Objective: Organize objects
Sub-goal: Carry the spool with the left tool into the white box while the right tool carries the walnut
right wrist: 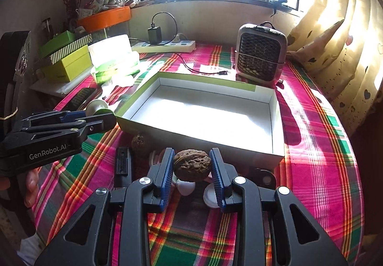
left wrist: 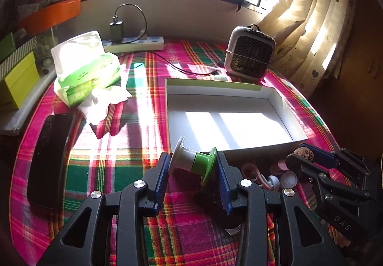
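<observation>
**Both grippers loaded, box ahead and empty**

I hold one item in each gripper. The left gripper point(left wrist: 192, 170) is clamped on a spool point(left wrist: 195, 160), white at one flange and green at the other; the pads press on the two flanges, so the axis runs across the jaws and the spool cannot roll out. The right gripper point(right wrist: 192, 165) is clamped on a walnut point(right wrist: 192, 165), gripped across its width with the pads on opposite sides. Both items hang clear of the plaid tablecloth point(left wrist: 115, 160), which I judge is the carry stage before depositing.

The white box point(right wrist: 275, 122) lies open just ahead of both grippers, its floor bare. Its near wall is the edge to clear: each item must pass above that rim before release.

Small items remain on the cloth beneath the right gripper: white caps point(right wrist: 210, 196), pink pieces, a second walnut point(right wrist: 138, 141) and a black clip point(right wrist: 122, 163). Descending here risks scattering them.

Open room lies above the box. The heater point(right wrist: 261, 53) stands beyond its far right corner, the tissue pack point(left wrist: 88, 67) and a phone point(left wrist: 51, 158) to the left, all apart from the path.
</observation>
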`<state>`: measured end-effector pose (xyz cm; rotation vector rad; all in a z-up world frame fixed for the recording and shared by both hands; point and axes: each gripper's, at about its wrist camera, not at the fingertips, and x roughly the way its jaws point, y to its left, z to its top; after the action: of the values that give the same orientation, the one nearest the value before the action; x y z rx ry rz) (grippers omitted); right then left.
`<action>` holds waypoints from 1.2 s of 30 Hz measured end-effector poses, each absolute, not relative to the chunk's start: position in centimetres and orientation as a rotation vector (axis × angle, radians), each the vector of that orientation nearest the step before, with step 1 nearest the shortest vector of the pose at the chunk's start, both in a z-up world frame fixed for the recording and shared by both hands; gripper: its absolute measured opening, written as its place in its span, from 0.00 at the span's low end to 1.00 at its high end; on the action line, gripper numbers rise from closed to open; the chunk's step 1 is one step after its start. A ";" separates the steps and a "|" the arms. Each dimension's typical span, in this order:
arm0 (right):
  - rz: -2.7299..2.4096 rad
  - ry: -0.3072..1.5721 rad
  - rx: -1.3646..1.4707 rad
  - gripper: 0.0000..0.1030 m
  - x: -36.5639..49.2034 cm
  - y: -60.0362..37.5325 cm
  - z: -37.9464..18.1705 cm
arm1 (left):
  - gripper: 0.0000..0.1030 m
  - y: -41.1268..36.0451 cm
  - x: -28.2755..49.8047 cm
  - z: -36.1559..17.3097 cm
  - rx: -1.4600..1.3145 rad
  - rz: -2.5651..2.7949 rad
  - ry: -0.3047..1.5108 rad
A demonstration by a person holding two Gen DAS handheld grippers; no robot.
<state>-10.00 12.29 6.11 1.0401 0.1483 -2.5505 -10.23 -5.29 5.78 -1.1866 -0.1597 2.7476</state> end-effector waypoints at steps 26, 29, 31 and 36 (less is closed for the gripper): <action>-2.503 0.186 1.203 0.31 -23.5 11.2 3.8 | 0.34 -3.4 -21.2 3.6 -1.289 2.651 -0.083; -2.501 0.197 1.226 0.31 -24.4 11.1 3.2 | 0.34 -3.3 -22.0 3.1 -1.304 2.646 -0.075; -2.499 0.202 1.236 0.31 -24.8 11.1 2.9 | 0.34 -3.2 -22.4 2.9 -1.308 2.643 -0.056; -2.496 0.216 1.260 0.31 -25.6 10.9 2.3 | 0.34 -2.9 -23.0 2.5 -1.311 2.644 -0.036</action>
<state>-25.60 10.95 2.34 1.2599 0.2163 -2.4958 -23.03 -2.92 2.53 -1.3111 -0.0356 2.6443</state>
